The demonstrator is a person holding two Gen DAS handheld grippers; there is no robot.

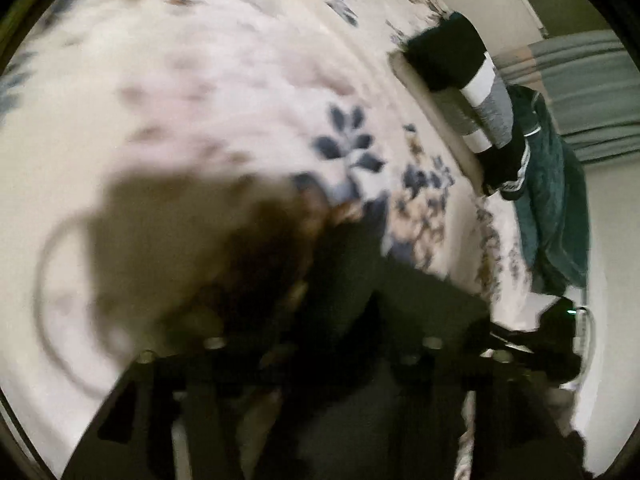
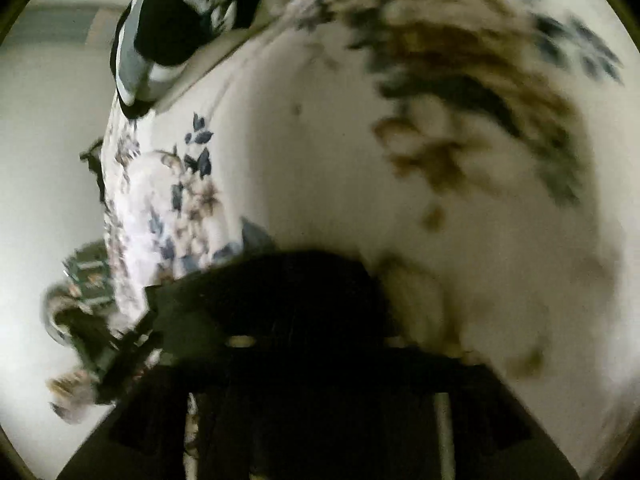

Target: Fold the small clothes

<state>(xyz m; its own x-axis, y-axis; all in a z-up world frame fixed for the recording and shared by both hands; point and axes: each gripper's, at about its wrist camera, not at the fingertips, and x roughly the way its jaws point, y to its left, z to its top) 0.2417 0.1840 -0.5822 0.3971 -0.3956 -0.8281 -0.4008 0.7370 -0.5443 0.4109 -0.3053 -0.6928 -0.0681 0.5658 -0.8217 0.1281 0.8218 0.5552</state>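
Both views are blurred and dark near the fingers. A dark small garment (image 1: 416, 292) lies on the floral bed sheet (image 1: 240, 80), right in front of my left gripper (image 1: 344, 312). Its fingers merge with the cloth, so I cannot tell how the jaws stand. In the right wrist view the same dark garment (image 2: 280, 292) covers the front of my right gripper (image 2: 312, 328), and its fingertips are hidden in the darkness. The right gripper (image 1: 560, 332) shows at the bed's edge in the left wrist view. The left gripper (image 2: 120, 356) appears at the lower left of the right wrist view.
A stack of folded clothes (image 1: 472, 80) in black, white and grey sits at the bed's far corner, also visible as the stack (image 2: 176, 28). A teal blanket (image 1: 560, 200) hangs over the bed's side. Pale floor (image 2: 40, 140) lies beyond the bed edge.
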